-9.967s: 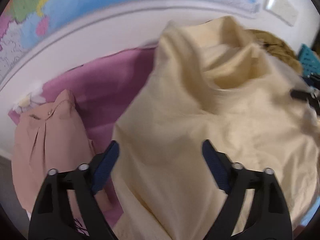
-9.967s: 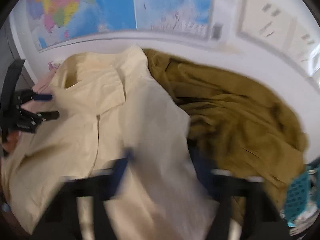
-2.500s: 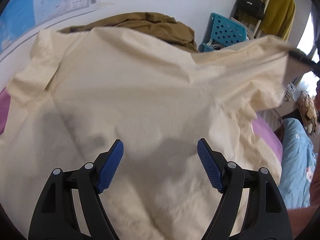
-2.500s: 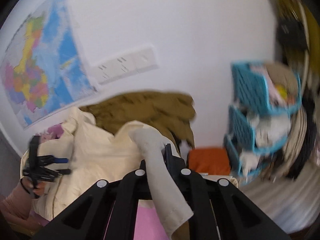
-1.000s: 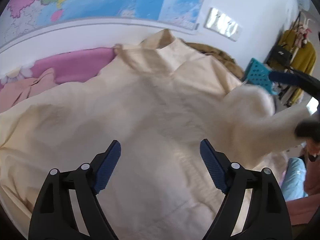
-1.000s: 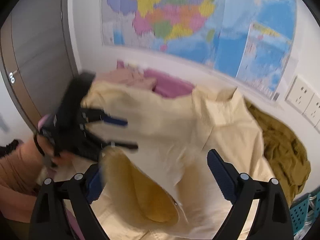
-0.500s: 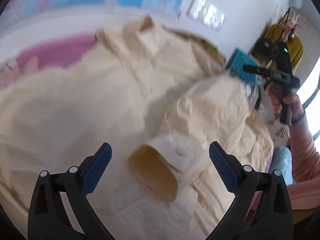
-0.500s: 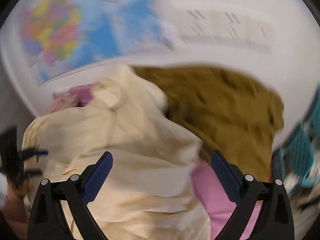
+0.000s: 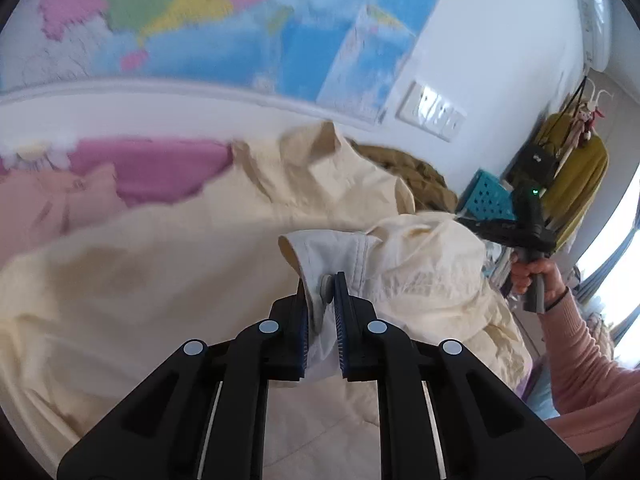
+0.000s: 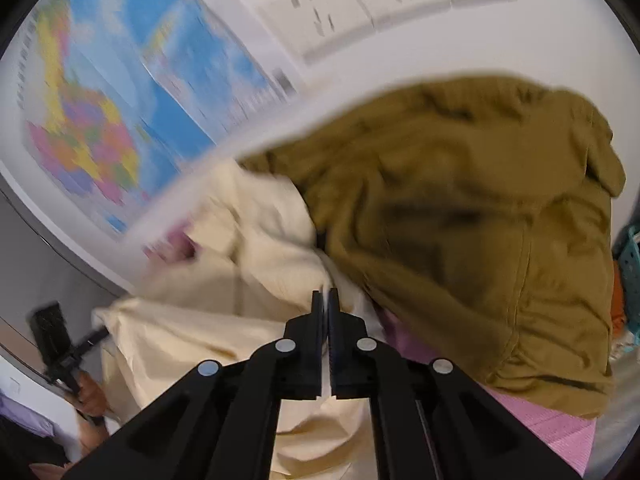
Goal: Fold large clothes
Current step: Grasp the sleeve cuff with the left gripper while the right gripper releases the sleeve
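Observation:
A large cream shirt point(image 9: 160, 280) lies spread over the pink bed cover point(image 9: 152, 168). My left gripper point(image 9: 322, 280) is shut on the shirt's buttoned sleeve cuff point(image 9: 324, 248) and holds it above the body of the shirt. My right gripper point(image 10: 325, 294) is shut on a thin edge of the same cream shirt point(image 10: 248, 248), close to the olive garment. In the left wrist view the right gripper point(image 9: 516, 228) shows at the shirt's far right side.
An olive-brown garment point(image 10: 460, 220) is heaped at the back right by the wall. A peach garment point(image 9: 44, 208) lies at the left. Teal baskets point(image 9: 490, 196) stand beyond the bed. A map point(image 9: 200, 20) and wall sockets point(image 10: 360, 4) are behind.
Both grippers were open half a second ago; both have closed. The left one has taken the sleeve cuff, the right one an edge of the cream shirt.

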### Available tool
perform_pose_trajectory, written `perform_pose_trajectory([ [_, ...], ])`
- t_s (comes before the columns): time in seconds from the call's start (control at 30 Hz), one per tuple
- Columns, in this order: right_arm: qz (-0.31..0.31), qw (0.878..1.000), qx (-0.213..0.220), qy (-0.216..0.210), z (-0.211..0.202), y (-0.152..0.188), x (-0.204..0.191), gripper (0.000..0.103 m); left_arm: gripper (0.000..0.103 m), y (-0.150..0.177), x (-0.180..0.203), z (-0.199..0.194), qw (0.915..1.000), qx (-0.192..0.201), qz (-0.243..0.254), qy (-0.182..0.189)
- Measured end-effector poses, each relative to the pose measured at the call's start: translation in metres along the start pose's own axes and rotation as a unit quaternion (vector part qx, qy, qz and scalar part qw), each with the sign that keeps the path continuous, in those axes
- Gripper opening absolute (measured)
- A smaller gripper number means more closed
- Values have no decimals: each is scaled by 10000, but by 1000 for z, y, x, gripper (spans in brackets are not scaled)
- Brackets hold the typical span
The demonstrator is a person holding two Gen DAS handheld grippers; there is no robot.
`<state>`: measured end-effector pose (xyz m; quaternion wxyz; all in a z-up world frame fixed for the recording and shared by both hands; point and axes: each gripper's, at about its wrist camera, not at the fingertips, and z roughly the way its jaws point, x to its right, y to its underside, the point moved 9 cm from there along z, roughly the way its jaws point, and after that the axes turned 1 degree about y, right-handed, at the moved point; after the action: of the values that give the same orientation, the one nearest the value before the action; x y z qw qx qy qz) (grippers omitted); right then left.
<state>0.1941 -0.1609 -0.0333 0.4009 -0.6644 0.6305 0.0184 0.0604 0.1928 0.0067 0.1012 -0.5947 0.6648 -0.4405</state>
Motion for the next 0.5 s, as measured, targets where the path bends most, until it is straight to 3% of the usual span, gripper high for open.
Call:
perform_pose_trajectory([
  [0.1, 59, 9990, 419, -121, -16, -19, -7, 0, 15, 18, -17, 23, 9972, -477, 86, -573],
  [0.17, -142, 9987, 489, -11, -20, -24, -11, 3, 34, 35, -33, 45, 9908, -1009, -47, -905],
  [0.23, -340, 9991, 225, 152, -15, -23, -10, 22, 40, 47, -42, 61, 9886, -1239, -159, -839],
  [0.27, -414, 9990, 25, 138, -9, -19, -11, 56, 51, 48, -46, 64, 9874, -1274, -128, -925],
  [0.3, -561, 9980, -162, 227, -2, -12, -12, 69, 58, 47, -47, 66, 9879, -1263, -114, -896],
  [0.37, -891, 9940, -387, 509, 11, 1, -10, 73, 77, 44, -41, 66, 9902, -1227, -114, -663],
  [0.43, -1053, 9894, -605, 794, 25, 16, -2, 73, 81, 42, -38, 67, 9905, -1239, -15, -597],
  [0.5, -878, 9900, -847, 709, 42, 27, 6, 69, 81, 44, -38, 75, 9885, -1372, 35, -629],
])
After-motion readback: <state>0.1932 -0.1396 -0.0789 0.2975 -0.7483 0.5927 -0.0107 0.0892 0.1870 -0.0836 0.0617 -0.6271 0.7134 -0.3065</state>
